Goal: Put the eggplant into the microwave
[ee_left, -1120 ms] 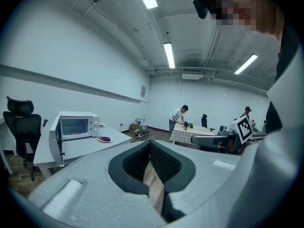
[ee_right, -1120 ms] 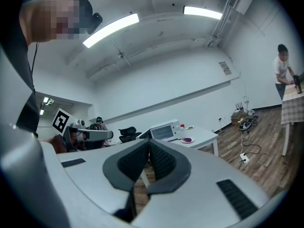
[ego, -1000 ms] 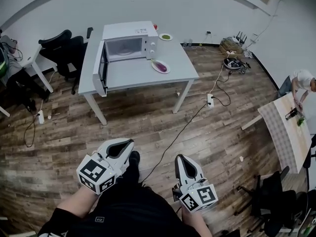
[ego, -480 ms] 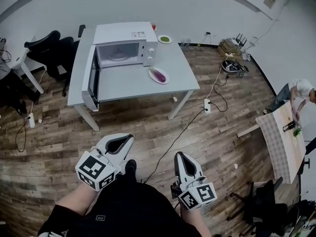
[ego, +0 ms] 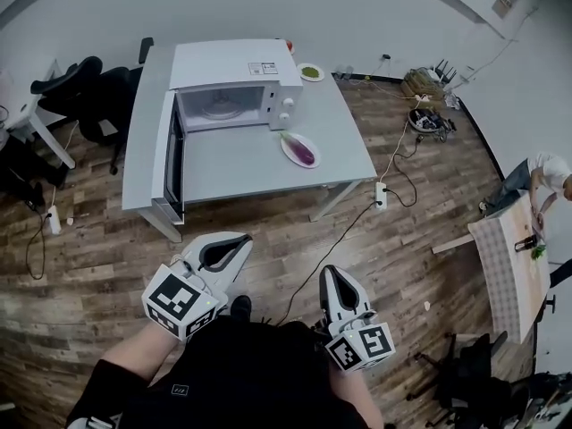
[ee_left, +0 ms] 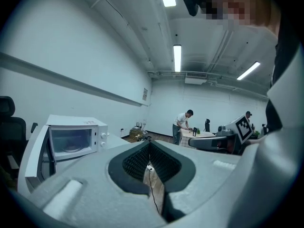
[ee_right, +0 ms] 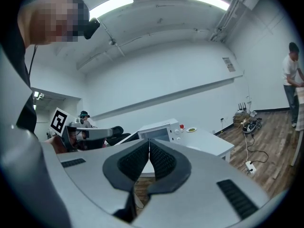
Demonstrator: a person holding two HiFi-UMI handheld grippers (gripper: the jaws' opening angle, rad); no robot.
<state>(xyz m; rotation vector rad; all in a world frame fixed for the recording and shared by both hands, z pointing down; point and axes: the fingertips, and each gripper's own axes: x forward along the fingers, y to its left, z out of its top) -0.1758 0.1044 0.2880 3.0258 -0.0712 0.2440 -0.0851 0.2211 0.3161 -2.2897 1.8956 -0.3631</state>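
Because the eggplant point(ego: 306, 154) on its plate point(ego: 288, 144) beside the open microwave point(ego: 234, 92) is well apart, left gripper point(ego: 236, 242) and right gripper point(ego: 328, 278) hang clenched, empty.

In the head view my forearms point(ego: 125, 375) run off the bottom edge. A red thing point(ego: 289, 45) sits mostly hidden behind the microwave point(ego: 234, 79), whose top label point(ego: 262, 68) is too small to read. What lies green on the small dish point(ego: 310, 72) I cannot tell. In the left gripper view my left gripper point(ee_left: 150, 148) blocks most of the tabletop point(ee_left: 114, 140); in the right gripper view the jaws of my right gripper point(ee_right: 149, 144) cover the microwave's lower front
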